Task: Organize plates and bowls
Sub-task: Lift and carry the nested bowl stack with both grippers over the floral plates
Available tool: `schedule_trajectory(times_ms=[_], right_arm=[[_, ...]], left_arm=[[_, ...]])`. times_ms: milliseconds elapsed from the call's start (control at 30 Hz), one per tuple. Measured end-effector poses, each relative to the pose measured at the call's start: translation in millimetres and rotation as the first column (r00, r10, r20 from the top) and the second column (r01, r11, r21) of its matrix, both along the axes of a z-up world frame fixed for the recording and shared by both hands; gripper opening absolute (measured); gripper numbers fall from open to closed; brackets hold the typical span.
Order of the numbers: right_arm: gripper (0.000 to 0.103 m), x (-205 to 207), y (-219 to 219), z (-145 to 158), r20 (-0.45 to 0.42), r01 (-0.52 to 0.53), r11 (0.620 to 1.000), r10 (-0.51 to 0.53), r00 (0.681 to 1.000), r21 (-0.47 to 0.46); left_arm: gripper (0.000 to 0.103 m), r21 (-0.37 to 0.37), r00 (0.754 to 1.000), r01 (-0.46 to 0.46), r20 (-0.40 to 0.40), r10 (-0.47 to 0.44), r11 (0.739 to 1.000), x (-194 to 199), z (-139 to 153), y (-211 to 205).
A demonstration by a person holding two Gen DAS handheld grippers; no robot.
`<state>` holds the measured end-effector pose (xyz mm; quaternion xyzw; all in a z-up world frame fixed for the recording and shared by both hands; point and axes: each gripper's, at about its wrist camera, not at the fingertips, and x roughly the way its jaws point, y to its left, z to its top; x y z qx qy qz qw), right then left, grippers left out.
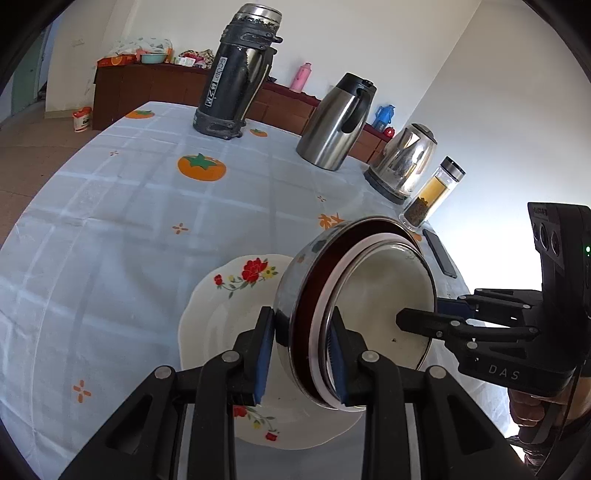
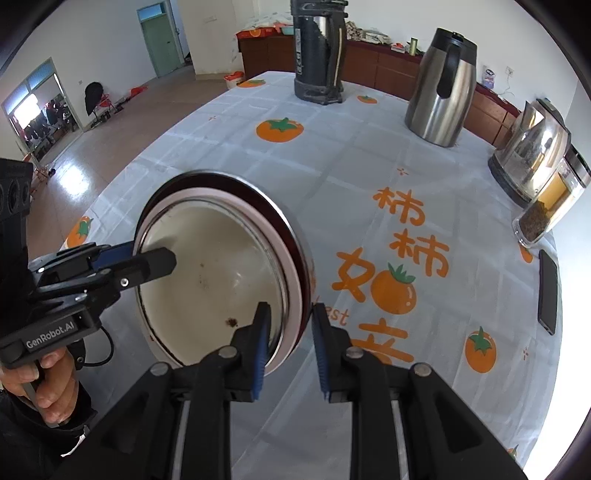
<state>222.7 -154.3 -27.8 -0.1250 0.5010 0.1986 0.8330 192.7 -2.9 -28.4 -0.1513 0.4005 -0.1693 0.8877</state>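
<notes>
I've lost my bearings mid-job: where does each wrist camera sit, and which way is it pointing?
Left wrist: rides on the left tool, looking forward over the floral plate to the tilted metal bowl it grips by the rim; the right tool and the hand holding it show at right.
Right wrist: rides on the right tool, facing the bowl's inside; its pads straddle the rim. The left tool and left hand show.
Shared: bowl, black thermos, steel jug, kettle, phone.

White walls [image 2: 110, 22], green door [image 2: 161, 40], brown tiled floor [image 2: 122, 122], long wooden sideboard [image 1: 147, 86].
</notes>
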Motion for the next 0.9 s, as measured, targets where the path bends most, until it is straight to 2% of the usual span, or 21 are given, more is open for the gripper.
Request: schedule_trajectory(times_ms=[900], right_arm=[[0.024,-11.6,26.4,-12.8,-0.029,-0.052,0.999,0.052,0.998,0.007]], left_arm=[[0.03,0.03,0.999,-0.042,-0.033,0.043,0.999,-11.5,-7.2,22.5]])
